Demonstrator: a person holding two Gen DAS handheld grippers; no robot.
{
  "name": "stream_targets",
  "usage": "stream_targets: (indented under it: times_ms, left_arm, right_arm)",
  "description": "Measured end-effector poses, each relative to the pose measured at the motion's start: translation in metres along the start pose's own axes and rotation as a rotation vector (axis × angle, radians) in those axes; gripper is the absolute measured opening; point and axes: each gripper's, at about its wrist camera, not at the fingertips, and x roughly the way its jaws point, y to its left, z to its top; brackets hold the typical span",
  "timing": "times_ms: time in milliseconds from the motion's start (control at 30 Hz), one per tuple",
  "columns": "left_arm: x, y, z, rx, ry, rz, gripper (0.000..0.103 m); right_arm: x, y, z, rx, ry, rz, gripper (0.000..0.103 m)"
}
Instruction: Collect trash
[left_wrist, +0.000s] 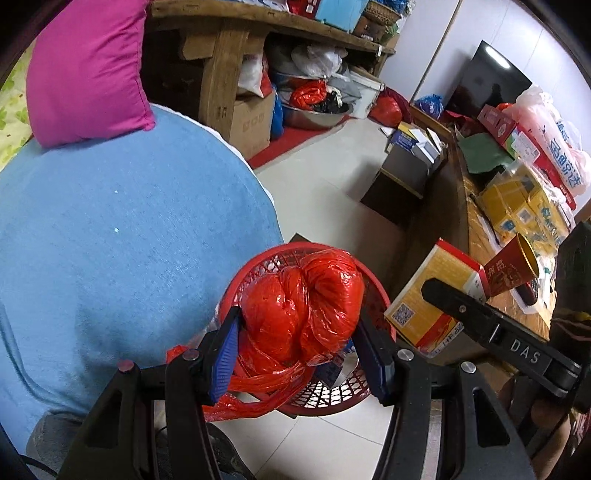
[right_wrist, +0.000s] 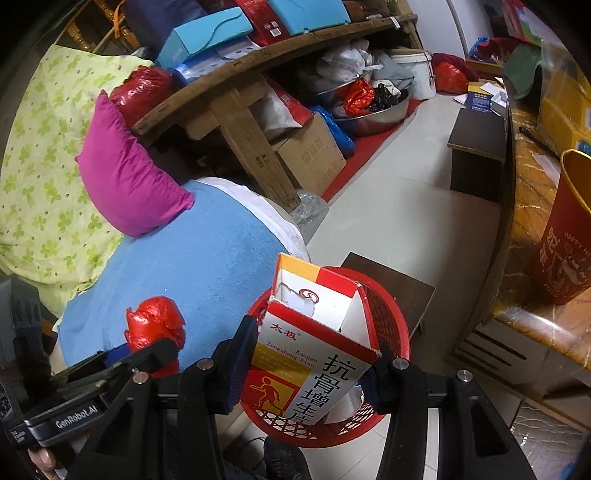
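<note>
In the left wrist view my left gripper (left_wrist: 299, 323) is shut on a knotted red plastic bag (left_wrist: 306, 291), its blue pads pressing both sides. The bag hangs just over a red mesh basket (left_wrist: 332, 395) on the floor. In the right wrist view my right gripper (right_wrist: 317, 343) is shut on an opened red, white and yellow medicine box (right_wrist: 332, 376), tilted over the same basket (right_wrist: 391, 306). The box (left_wrist: 432, 291) also shows at the right of the left wrist view, and the bag (right_wrist: 155, 321) at the left of the right wrist view.
A blue-covered cushion (left_wrist: 110, 240) with a magenta pillow (left_wrist: 88, 70) lies left of the basket. A wooden table (right_wrist: 528, 229) at the right carries a red paper cup (right_wrist: 565, 236) and yellow boxes (left_wrist: 517, 199). A cluttered wooden bench (right_wrist: 243, 122) stands behind. A dark low stool (right_wrist: 476, 155) stands on the tiled floor.
</note>
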Motion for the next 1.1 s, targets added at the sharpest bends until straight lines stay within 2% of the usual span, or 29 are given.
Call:
stream_targets:
  times_ms: [367,533,600,667,800,900,1100]
  left_arm:
    - [0.014,0.006,-0.001,0.0,0.025,0.013,0.061]
    - [0.023,0.008,-0.002,-0.005,0.055,0.001,0.065]
    - [0.025,0.008,-0.002,-0.003,0.065,0.004,0.067]
    - [0.026,0.008,-0.002,0.002,0.071,0.021,0.068]
    - [0.017,0.008,-0.002,0.015,0.04,0.023,0.07]
    - [0.004,0.008,-0.001,0.019,0.003,0.028,0.079]
    - [-0.039,0.013,-0.007,0.013,-0.088,0.047,0.079]
  right_arm:
    - [0.01,0.001,0.003,0.015,0.009,-0.006,0.057]
    - [0.015,-0.002,0.007,0.049,0.018,-0.012,0.063]
    - [0.017,-0.003,0.009,0.056,0.025,0.003,0.069]
    - [0.015,-0.003,0.011,0.054,0.018,-0.007,0.07]
    - [0.006,0.001,0.014,0.05,0.0,0.004,0.071]
    - [-0.003,0.008,0.016,0.032,-0.014,0.018,0.071]
    - [-0.033,0.026,0.016,-0.011,-0.057,0.036,0.071]
